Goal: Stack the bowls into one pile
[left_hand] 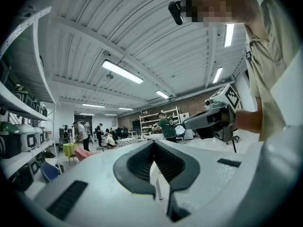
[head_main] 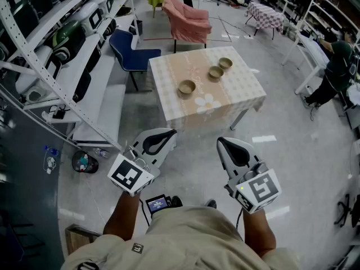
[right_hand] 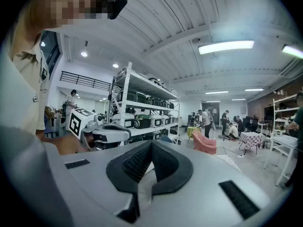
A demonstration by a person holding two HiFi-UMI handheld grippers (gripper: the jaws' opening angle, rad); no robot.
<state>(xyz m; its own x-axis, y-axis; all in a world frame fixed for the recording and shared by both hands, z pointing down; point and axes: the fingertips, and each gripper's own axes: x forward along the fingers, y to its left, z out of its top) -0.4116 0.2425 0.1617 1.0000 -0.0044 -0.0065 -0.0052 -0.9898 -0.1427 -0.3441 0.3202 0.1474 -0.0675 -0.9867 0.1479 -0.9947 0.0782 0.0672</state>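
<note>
Three small bowls sit apart on a table (head_main: 239, 91) with a checked cloth. One bowl (head_main: 187, 87) is nearest, a second bowl (head_main: 216, 72) sits in the middle, and a third bowl (head_main: 225, 63) is farthest. The left gripper (head_main: 166, 134) and the right gripper (head_main: 224, 143) are held close to the person's body, well away from the table. Both have their jaws pressed together with nothing in them. A blue chair (head_main: 132, 52) stands just beside the table.

No word, brand or number can be read anywhere; the square markers (head_main: 130, 176) carry only black-and-white patterns.
</note>
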